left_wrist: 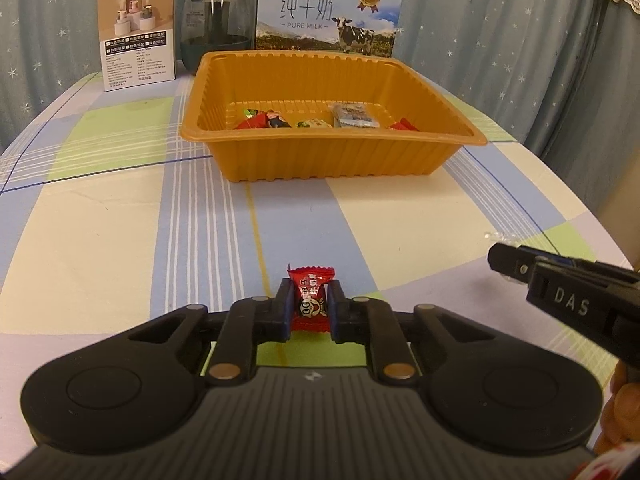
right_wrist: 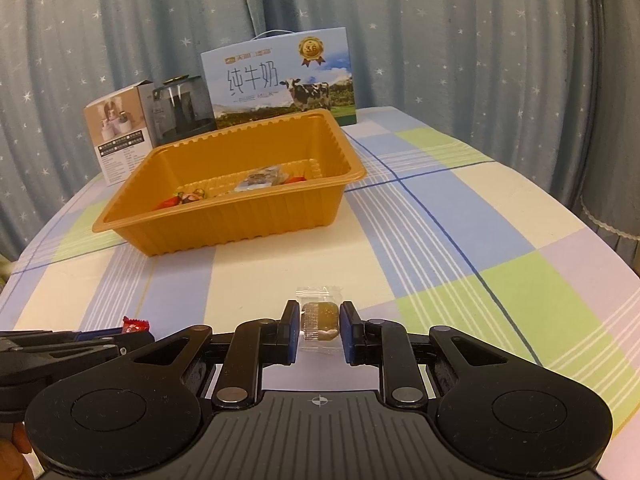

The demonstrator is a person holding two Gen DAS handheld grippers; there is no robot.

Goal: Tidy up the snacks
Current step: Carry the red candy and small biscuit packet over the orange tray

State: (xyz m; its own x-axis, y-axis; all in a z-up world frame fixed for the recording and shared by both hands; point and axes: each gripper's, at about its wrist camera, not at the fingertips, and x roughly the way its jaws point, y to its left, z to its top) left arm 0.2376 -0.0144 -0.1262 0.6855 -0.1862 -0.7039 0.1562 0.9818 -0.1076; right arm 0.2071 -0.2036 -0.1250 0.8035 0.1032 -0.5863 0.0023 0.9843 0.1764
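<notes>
My left gripper (left_wrist: 311, 300) is shut on a red wrapped candy (left_wrist: 311, 298), low over the checked tablecloth. In the right wrist view my right gripper (right_wrist: 319, 320) is shut on a brown sweet in a clear wrapper (right_wrist: 320, 318). An orange plastic tray (left_wrist: 332, 160) stands farther back on the table and holds several wrapped snacks (left_wrist: 352, 116). The same tray (right_wrist: 240, 220) sits to the left front of the right gripper. The right gripper (left_wrist: 496, 258) reaches in from the right edge of the left wrist view. The left gripper (right_wrist: 138, 330) with its red candy (right_wrist: 135, 325) shows at the lower left.
Behind the tray stand a milk carton box (left_wrist: 326, 14), a dark glass kettle (left_wrist: 218, 24) and a small white product box (left_wrist: 138, 36). A starred blue curtain (right_wrist: 460, 40) hangs behind the table. Checked tablecloth (right_wrist: 460, 220) spreads to the right of the tray.
</notes>
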